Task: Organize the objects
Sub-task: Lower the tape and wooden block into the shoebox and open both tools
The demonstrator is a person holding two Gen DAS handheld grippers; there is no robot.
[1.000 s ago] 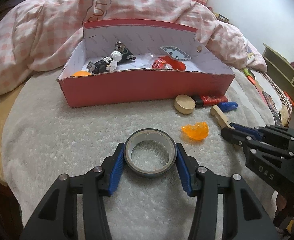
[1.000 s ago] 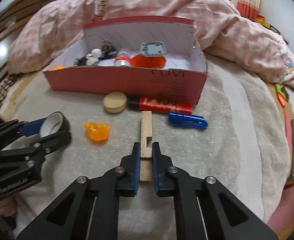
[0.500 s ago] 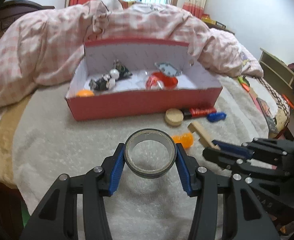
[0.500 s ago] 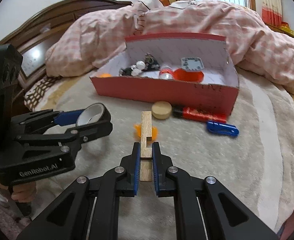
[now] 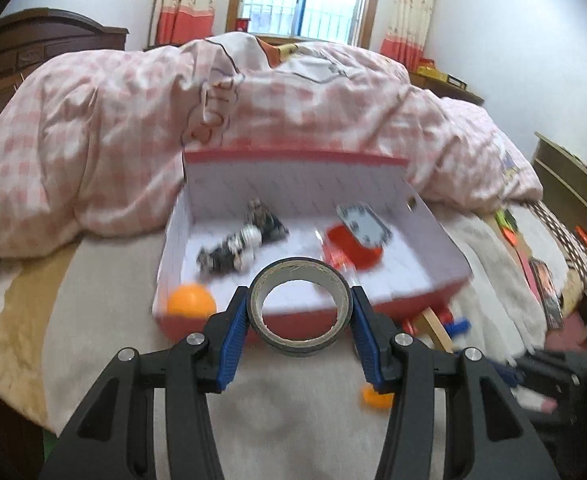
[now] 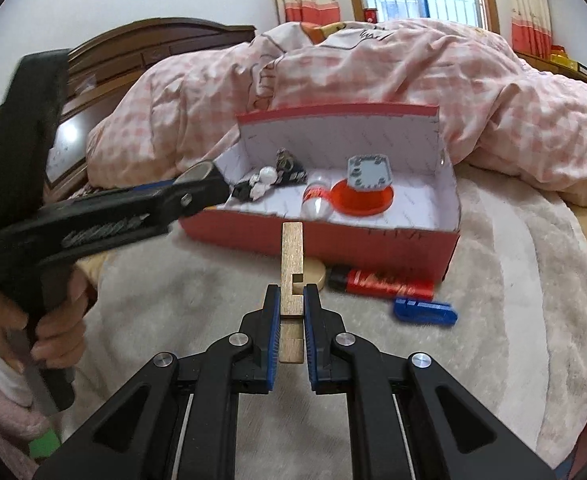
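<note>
My left gripper is shut on a roll of dark tape, held in the air just in front of the red cardboard box. The box holds a small figure, an orange ball, a red dish with a grey plate on it, and a small bottle. My right gripper is shut on a notched wooden block, lifted above the blanket before the box. The left gripper shows at the left of the right wrist view, a hand on its handle.
On the beige blanket by the box lie a round wooden disc, a red-and-black tube, a blue clip and an orange piece. A pink checked duvet is heaped behind the box. A wooden headboard stands at the left.
Both grippers have risen off the blanket with their loads. The left one carried the tape forward and up to the box's front wall; the right one lifted the wooden block and tilted upward.
</note>
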